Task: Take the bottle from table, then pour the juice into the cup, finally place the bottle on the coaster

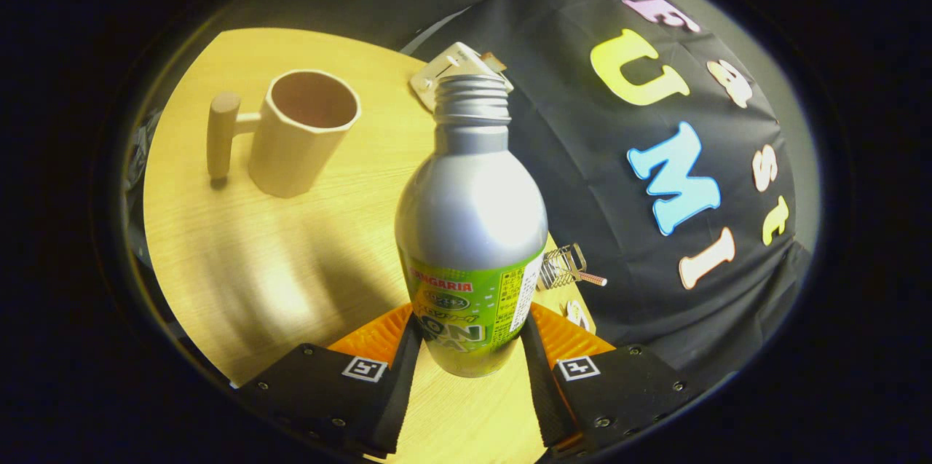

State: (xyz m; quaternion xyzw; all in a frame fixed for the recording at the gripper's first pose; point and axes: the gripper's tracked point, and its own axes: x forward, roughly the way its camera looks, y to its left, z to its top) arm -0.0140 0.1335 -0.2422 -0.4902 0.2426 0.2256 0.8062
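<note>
A silver metal bottle [471, 216] with a green label and an open threaded neck stands between my fingers. My gripper [470, 340] is shut on the bottle, and both pads press its lower body at the label. The bottle's base hangs just over the wooden table [291, 267]. A beige cup [302, 132] with a peg-like handle stands upright beyond the fingers and to the left, well apart from the bottle. Its inside looks empty. A pale square coaster [444, 71] lies at the table's far edge, partly hidden behind the bottle's neck.
A small wire-frame object [564, 267] rests near the table's right edge, just right of the bottle. The booth's black cloth wall [597, 180] hangs close behind that edge. Bare tabletop lies between the cup and my fingers.
</note>
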